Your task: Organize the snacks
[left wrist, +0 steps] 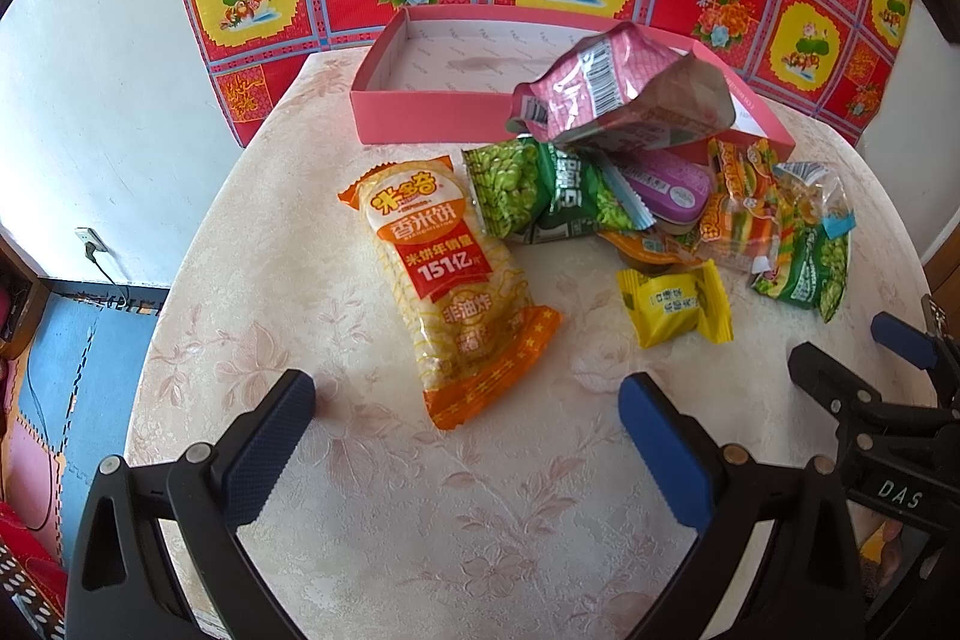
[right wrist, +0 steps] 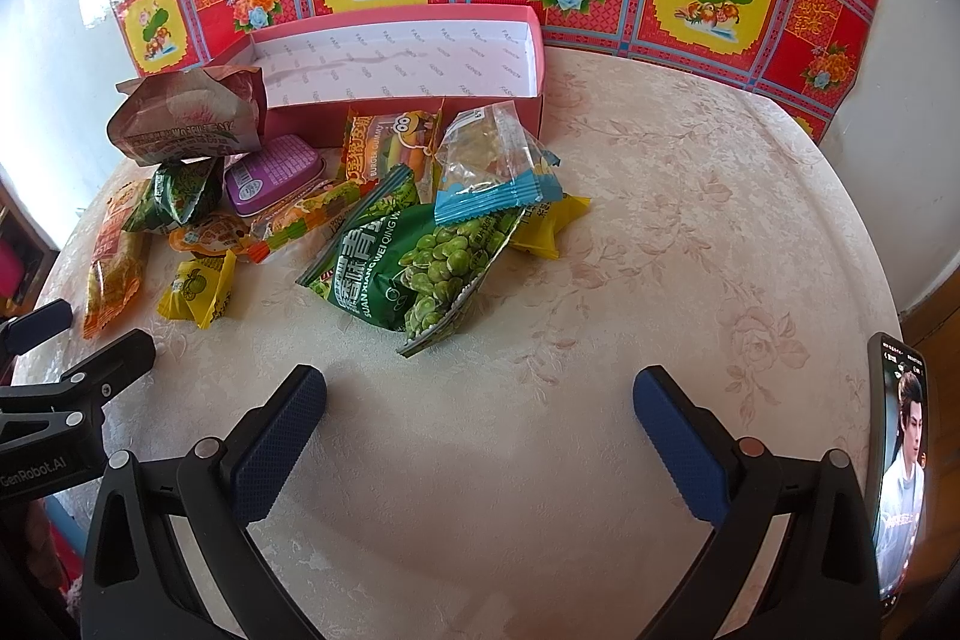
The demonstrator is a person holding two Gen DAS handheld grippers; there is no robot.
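Left gripper [left wrist: 467, 397]: fingers spread wide, holding nothing, poised over the floral-cloth desk [left wrist: 372, 508].
Right gripper [right wrist: 480, 394]: fingers likewise spread wide and empty; bare cloth between them. A phone [right wrist: 900, 466] with a lit screen stands just outside the right finger.

Items, nearest first:
- Rice cracker pack [left wrist: 447, 280], orange and clear, lying flat just beyond the left gripper's fingers, its near end between their tips.
- Yellow candy [left wrist: 675, 304], ahead of the left gripper's right finger.
- Large green pea bag [right wrist: 414, 259], flat, directly ahead of the right gripper, nearer its left finger.
- Blue-edged clear packet [right wrist: 498, 172], resting on the pea bag's far end.
- Burger gummy pack [right wrist: 390, 142], behind these, against the box wall.
- Purple tin [right wrist: 273, 175], further left in the heap, partly under other wrappers.
- Pink foil bag [left wrist: 618, 91], crumpled, topping the pile and leaning on the box's front wall.
- Pink box [right wrist: 537, 58], open, with nothing inside, at the desk's far edge.
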